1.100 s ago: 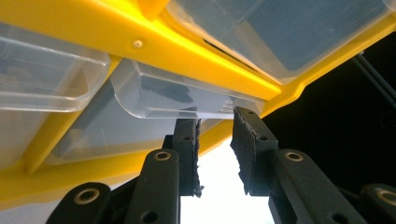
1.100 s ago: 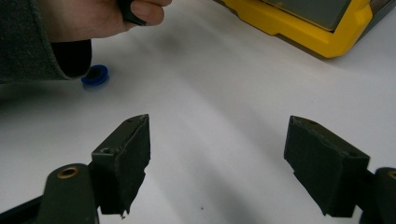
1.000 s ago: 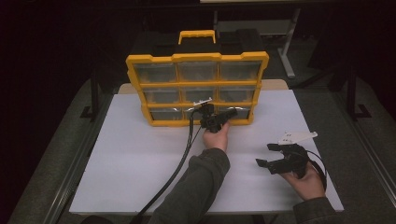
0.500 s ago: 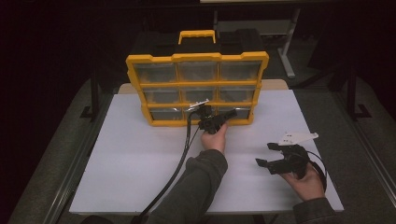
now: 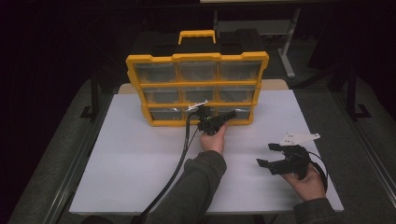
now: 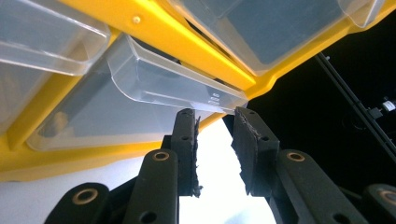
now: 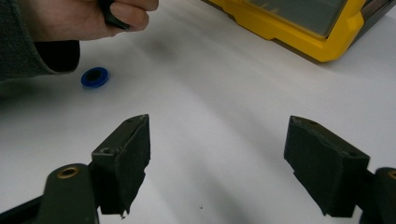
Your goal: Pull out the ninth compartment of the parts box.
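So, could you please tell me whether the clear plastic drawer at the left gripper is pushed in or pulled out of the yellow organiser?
Partly pulled out: the clear plastic drawer juts past the yellow organiser's frame, above the left gripper.

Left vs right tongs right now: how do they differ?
Gap: the left tongs are nearly closed, with a narrow gap; the right tongs stand wide open.
Place: the left tongs are up at the organizer, tips at the corner of a clear drawer in its bottom row; the right tongs sit apart over bare table.
Shared: black padded jaws, nothing visibly clamped in either.
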Available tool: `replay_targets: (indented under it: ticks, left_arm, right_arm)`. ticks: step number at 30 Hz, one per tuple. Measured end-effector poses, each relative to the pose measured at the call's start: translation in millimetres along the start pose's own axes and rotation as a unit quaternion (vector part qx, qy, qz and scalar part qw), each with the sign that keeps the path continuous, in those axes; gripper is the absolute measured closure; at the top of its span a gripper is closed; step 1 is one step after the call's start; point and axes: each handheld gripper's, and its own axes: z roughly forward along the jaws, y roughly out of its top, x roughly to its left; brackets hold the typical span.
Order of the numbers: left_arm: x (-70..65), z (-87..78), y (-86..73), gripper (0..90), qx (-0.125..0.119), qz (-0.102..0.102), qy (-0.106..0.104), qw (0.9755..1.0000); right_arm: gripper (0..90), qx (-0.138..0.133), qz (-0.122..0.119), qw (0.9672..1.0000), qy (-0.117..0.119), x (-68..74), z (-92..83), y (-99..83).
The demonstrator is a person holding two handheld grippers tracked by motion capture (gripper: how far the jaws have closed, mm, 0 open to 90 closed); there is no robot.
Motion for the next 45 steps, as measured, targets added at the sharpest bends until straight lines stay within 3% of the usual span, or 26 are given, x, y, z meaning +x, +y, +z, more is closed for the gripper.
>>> replay_targets:
  ticks: [2,3,5,7,11,18,22,23,25,30,40,43,45]
  left_arm:
    - [-0.5,-1.0,-0.9,70.7,-0.001,0.0,0.0,1.0]
    - [-0.6,-2.2,-1.4,70.7,-0.007,0.001,-0.017,0.9998]
    - [-6.7,-5.6,1.0,75.3,-0.02,0.015,-0.023,0.9994]
    - [-11.3,-8.1,5.2,74.9,-0.013,0.027,-0.015,0.9994]
    - [-10.7,-11.3,6.1,73.7,-0.003,0.03,-0.008,0.9995]
    - [-1.3,-1.2,-1.5,69.7,0.022,0.014,-0.002,0.9997]
    - [7.4,3.0,-1.3,64.2,0.017,-0.004,0.01,0.9998]
    - [13.7,5.3,-0.9,60.2,0.011,-0.022,0.001,0.9997]
    - [15.3,5.9,-0.9,59.5,0.008,-0.027,-0.005,0.9996]
    - [13.3,9.6,0.0,63.4,-0.004,-0.025,-0.023,0.9994]
    - [15.6,10.8,2.1,70.0,-0.019,-0.021,-0.022,0.9994]
    - [15.1,10.5,1.7,73.6,-0.021,-0.014,-0.025,0.9994]
    - [16.3,10.4,0.8,73.7,-0.023,-0.021,-0.033,0.999]
  right_arm:
    - [21.6,0.001,0.0,1.0,0.001,0.3,0.4,-0.3]
    - [21.6,0.001,0.001,1.0,0.001,0.3,0.8,-0.4]
    - [21.7,0.003,0.0,1.0,0.001,0.2,1.1,-0.5]
    - [21.6,0.003,0.0,1.0,0.001,0.2,1.3,-0.6]
    - [21.6,0.007,0.005,1.0,0.003,1.3,2.0,-0.3]
    - [21.6,0.011,0.004,0.9999,0.006,2.8,3.9,-0.2]
    - [21.5,0.013,0.0,0.9999,0.008,2.4,5.4,-0.6]
    - [21.3,0.013,0.0,0.9999,0.008,2.2,5.8,-0.4]
    - [21.4,0.013,0.0,0.9999,0.008,2.1,6.0,-0.3]
    - [21.3,0.012,0.0,0.9999,0.01,1.6,7.0,0.0]
    - [21.3,0.012,0.0,0.9998,0.013,2.2,7.7,0.4]
    - [21.3,0.012,-0.001,0.9998,0.013,2.2,7.8,0.3]
    - [21.3,0.014,0.005,0.9998,0.014,2.5,7.5,0.4]
